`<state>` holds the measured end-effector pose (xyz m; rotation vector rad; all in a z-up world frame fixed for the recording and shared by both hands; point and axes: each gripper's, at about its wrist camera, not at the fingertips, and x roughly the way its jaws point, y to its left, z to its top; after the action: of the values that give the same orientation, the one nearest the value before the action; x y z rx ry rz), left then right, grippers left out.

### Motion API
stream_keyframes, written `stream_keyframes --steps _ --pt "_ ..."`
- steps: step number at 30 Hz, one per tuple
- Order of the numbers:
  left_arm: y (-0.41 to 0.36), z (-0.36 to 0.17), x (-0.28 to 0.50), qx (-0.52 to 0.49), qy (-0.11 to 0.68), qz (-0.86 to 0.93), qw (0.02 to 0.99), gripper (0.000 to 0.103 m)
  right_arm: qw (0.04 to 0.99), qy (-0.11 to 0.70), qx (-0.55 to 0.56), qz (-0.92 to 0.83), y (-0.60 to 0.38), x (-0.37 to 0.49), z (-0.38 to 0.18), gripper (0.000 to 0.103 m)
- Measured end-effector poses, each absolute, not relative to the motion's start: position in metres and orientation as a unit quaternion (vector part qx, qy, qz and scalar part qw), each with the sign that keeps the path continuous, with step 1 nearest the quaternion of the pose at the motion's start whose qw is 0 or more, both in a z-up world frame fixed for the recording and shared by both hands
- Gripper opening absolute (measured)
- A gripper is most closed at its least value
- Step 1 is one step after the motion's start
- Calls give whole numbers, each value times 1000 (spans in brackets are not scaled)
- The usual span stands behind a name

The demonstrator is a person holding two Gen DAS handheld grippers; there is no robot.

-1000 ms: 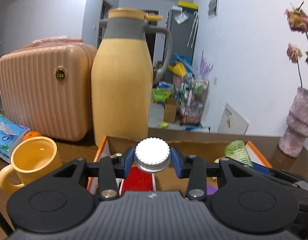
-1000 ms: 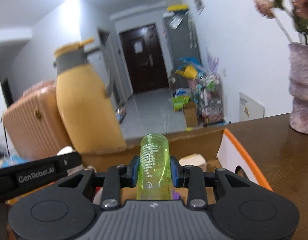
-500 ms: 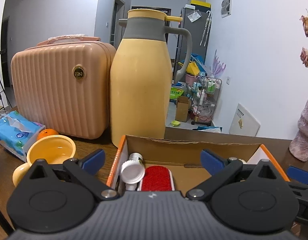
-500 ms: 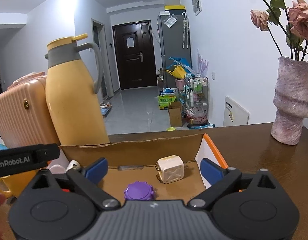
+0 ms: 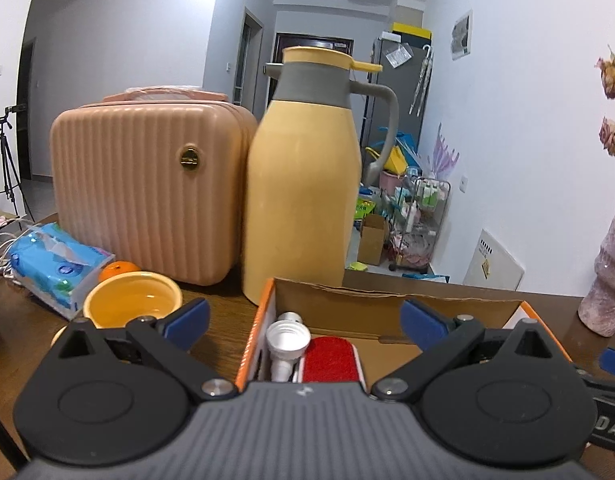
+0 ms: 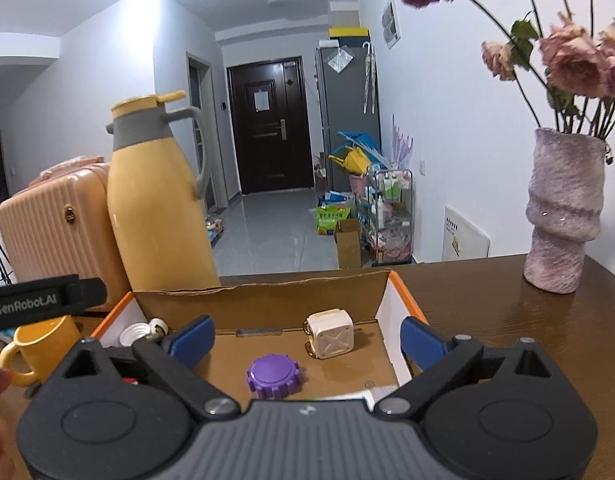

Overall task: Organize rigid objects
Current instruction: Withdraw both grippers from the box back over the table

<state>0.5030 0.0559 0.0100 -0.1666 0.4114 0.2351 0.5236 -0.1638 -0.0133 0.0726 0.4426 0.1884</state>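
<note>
Both tongs spread and empty, left gripper above the white bottle and red brush, right gripper above the purple cap and cream cube in the cardboard box: drop step looks done, next needs another loose item.

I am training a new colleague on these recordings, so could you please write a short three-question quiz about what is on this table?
1. True or false: the purple cap lies inside the cardboard box.
2. Which stands directly beside the yellow jug? A) pink case B) vase C) tripod
3. Fill in: the left gripper and the right gripper are both ____, with nothing held.

Key: 1 true; 2 A; 3 open.
</note>
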Motion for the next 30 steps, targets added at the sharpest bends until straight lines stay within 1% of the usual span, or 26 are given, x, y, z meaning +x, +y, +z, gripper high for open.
stream_keyframes --steps 8,20,30 --pt "70 4 466 -77 194 117 971 103 975 197 12 106 -173 476 -17 100" --pt "86 -6 412 -90 195 119 969 103 979 177 -13 96 -184 412 -41 100" --pt "79 -15 366 -68 203 103 971 103 977 190 -24 96 -194 368 -59 100"
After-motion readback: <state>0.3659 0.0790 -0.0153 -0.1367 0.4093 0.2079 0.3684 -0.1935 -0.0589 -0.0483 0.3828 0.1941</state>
